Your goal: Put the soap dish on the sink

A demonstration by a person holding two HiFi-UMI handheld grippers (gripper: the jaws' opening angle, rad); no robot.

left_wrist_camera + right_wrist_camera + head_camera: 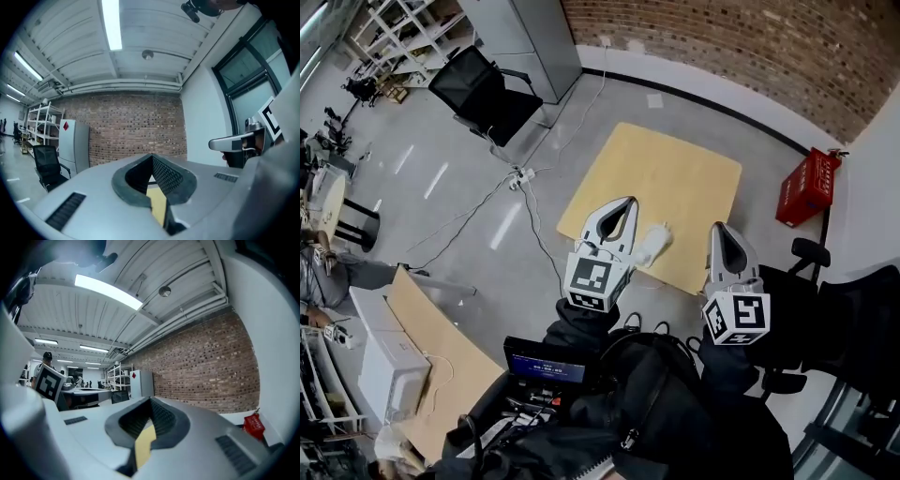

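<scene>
Pale wooden desk (675,173) on grey floor (441,202), brick wall (722,47) behind, black chair (483,94) and red crate (808,187) nearby. Left tongs (625,208) and right tongs (719,234) both closed, empty, raised above desk. Small white object, seemingly soap dish (654,244), at desk's near edge.

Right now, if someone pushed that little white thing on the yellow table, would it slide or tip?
The white thing looks small and low, so it would probably slide rather than tip. The yellow table looks smooth, and the thing lies near its edge, so a firm push might send it off. Whether it is fragile I cannot tell.
</scene>
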